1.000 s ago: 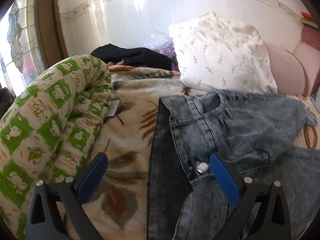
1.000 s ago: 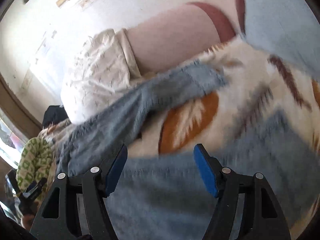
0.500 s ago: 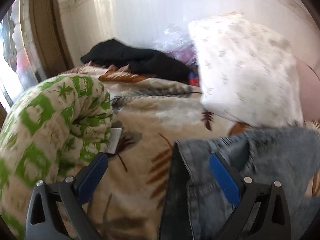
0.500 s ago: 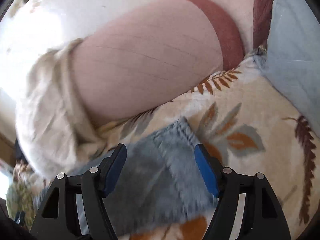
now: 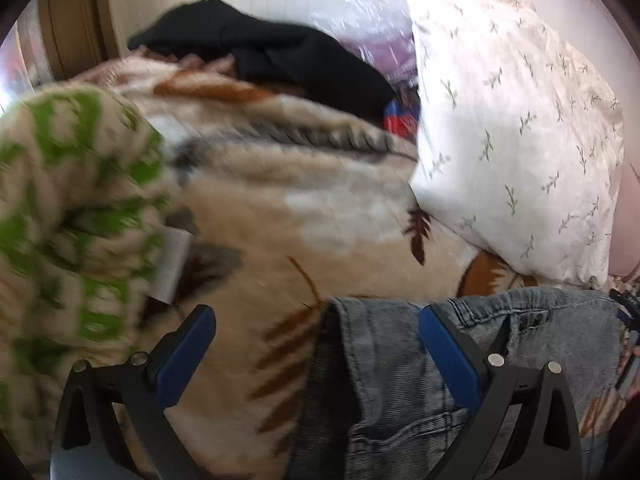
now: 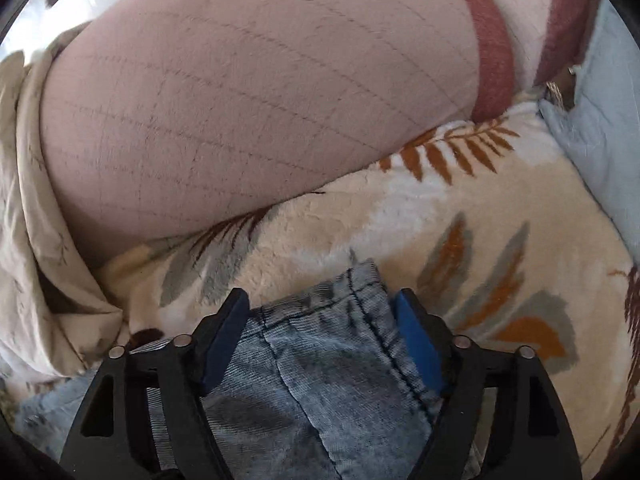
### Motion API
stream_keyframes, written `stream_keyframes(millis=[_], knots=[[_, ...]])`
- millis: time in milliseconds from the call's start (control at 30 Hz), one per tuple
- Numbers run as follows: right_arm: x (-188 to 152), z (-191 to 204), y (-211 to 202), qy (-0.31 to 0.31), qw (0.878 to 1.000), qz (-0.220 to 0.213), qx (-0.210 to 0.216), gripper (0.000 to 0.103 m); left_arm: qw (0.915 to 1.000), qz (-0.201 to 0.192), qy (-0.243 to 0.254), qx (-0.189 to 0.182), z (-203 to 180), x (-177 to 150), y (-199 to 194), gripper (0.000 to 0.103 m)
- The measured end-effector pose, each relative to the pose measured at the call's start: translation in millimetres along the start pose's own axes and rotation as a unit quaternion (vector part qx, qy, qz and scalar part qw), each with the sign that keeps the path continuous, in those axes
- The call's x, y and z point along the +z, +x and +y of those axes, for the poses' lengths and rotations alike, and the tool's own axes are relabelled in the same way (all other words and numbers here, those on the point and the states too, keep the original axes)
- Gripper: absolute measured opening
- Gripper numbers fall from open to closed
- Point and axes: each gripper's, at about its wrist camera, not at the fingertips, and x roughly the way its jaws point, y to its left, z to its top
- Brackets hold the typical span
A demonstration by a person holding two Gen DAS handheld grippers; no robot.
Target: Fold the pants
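Observation:
Grey-blue denim pants [image 5: 384, 380] lie flat on a leaf-patterned blanket [image 5: 312, 216]. In the left wrist view my left gripper [image 5: 316, 332] is open, its jaws wide, with the left waistband corner of the pants between the fingers. In the right wrist view the other corner of the pants [image 6: 332, 340] lies between the blue pads of my right gripper [image 6: 322, 312], which is open and straddles the denim closely. Whether the pads touch the cloth I cannot tell.
A white leaf-print pillow [image 5: 516, 128] and black clothing [image 5: 280, 52] lie at the bed's head. A rolled green-and-cream quilt [image 5: 76, 216] is at the left. A pink quilted cushion [image 6: 256, 92] and a pale blue cushion [image 6: 608, 132] flank the right gripper.
Both grippers have moved forward along the pants to the waistband corners. The right jaws have narrowed around the denim corner. The left jaws stay wide.

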Motion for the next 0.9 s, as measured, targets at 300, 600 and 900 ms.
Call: stream_keyframes(millis=[300,600,900], knots=[[-0.8,0.1,8.9,-0.017,1.000,0.006,-0.013,0.069,0.9929,0.073,-0.014,-0.093,-13.7,-2.0,35.0,0.024],[3.8,0.7,-3.2,-0.030,0.999,0.004,0.015,0.017,0.9899,0.031,-0.039,-0.133,-2.1,5.1,13.5,0.004],[1.3,-36.7,-81.3,0.031,0.993,-0.065,0.093,0.015,0.9809,-0.030,-0.032,-0.190,7.2,-1.0,-67.1,0.004]])
